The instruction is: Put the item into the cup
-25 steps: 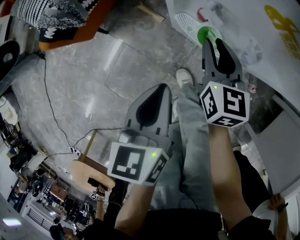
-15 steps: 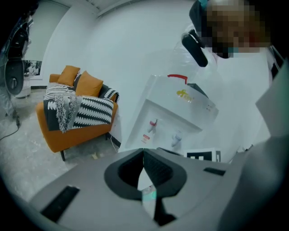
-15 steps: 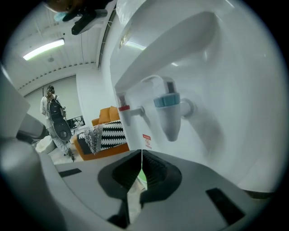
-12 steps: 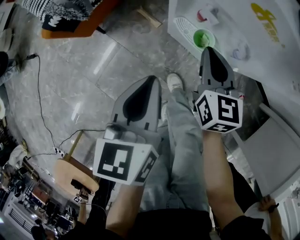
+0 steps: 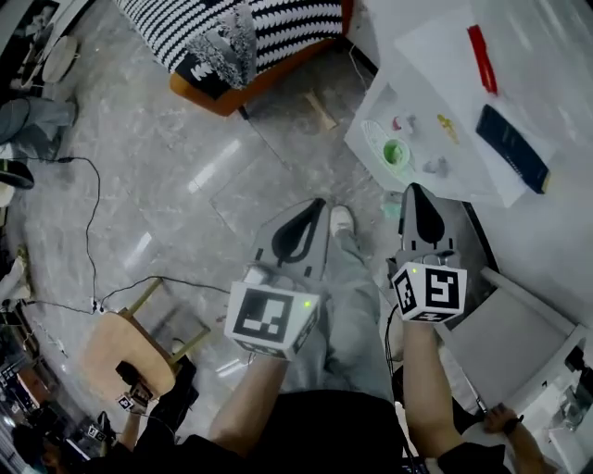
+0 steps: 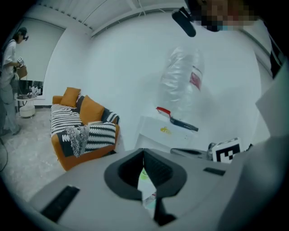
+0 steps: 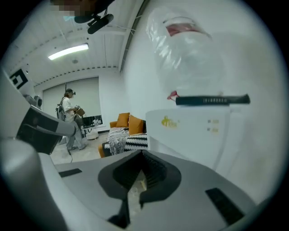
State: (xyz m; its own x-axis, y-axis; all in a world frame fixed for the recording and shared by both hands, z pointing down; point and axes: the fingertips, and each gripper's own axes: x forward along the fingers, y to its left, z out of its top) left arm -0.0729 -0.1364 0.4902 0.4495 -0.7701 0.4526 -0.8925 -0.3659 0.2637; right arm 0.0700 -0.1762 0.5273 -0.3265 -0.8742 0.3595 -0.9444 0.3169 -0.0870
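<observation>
Two grippers (image 5: 315, 208) (image 5: 415, 193), one green cup (image 5: 396, 152), one sofa (image 5: 250, 37), one wooden stool (image 5: 125, 356)

Around the white table (image 5: 408, 97)
The small green plastic cup (image 5: 396, 153) stands at its left corner, the dark flat case (image 5: 512, 148) farther right on it; the striped fabric sofa (image 5: 250, 37) lies left of it.

The floor (image 5: 185, 167) is of glossy grey stone tiles that reflect the light. The stool (image 5: 116, 347) has a wooden seat. The left tongs (image 5: 318, 205) and the right tongs (image 5: 414, 190) are matt grey plastic. On the sofa (image 5: 243, 90) lies a striped knitted cloth (image 5: 195, 18). The tabletop (image 5: 542, 222) looks white and smooth.
</observation>
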